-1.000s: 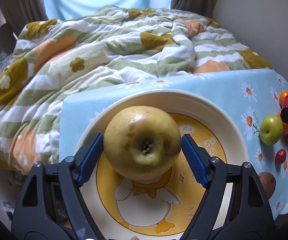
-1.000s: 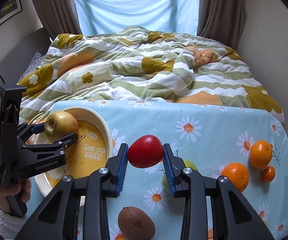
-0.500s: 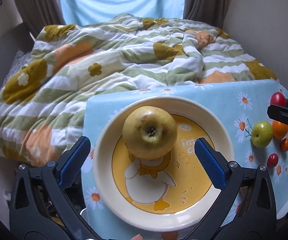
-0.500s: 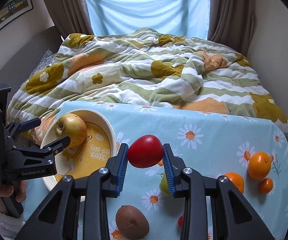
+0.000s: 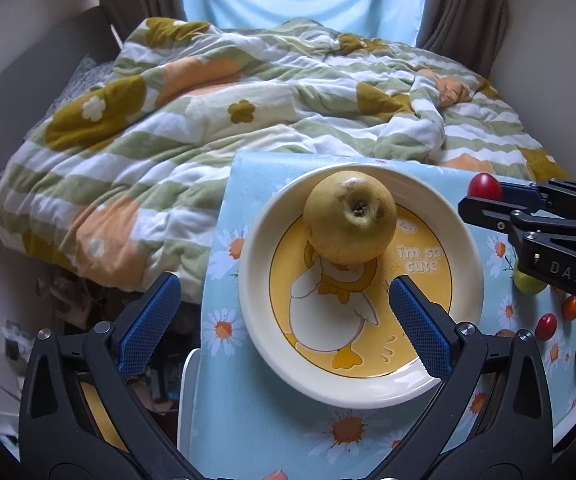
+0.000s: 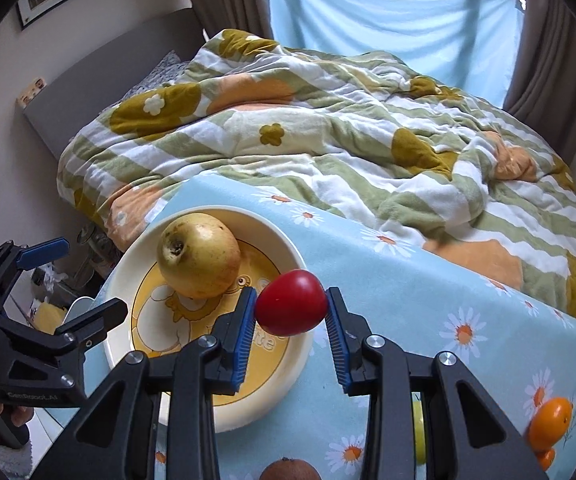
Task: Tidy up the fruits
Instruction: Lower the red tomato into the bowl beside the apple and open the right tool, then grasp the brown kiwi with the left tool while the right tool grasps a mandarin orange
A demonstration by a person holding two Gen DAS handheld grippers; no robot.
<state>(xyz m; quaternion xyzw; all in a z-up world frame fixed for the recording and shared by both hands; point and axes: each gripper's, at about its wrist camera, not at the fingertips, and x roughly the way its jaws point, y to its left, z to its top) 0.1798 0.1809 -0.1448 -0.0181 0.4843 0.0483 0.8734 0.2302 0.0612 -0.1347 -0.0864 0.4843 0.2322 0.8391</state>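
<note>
A yellow apple lies on the cream duck plate, also seen in the right wrist view on the plate. My left gripper is open and empty, drawn back over the plate's near rim. My right gripper is shut on a red tomato, held above the plate's right edge; the tomato also shows in the left wrist view.
The table has a blue daisy cloth. A green fruit, small red and orange tomatoes, oranges and a brown kiwi lie on its right side. A rumpled quilt covers the bed behind.
My left gripper opened, let go of the apple on the plate and pulled back. My right gripper carried the tomato left, to the plate's edge.
</note>
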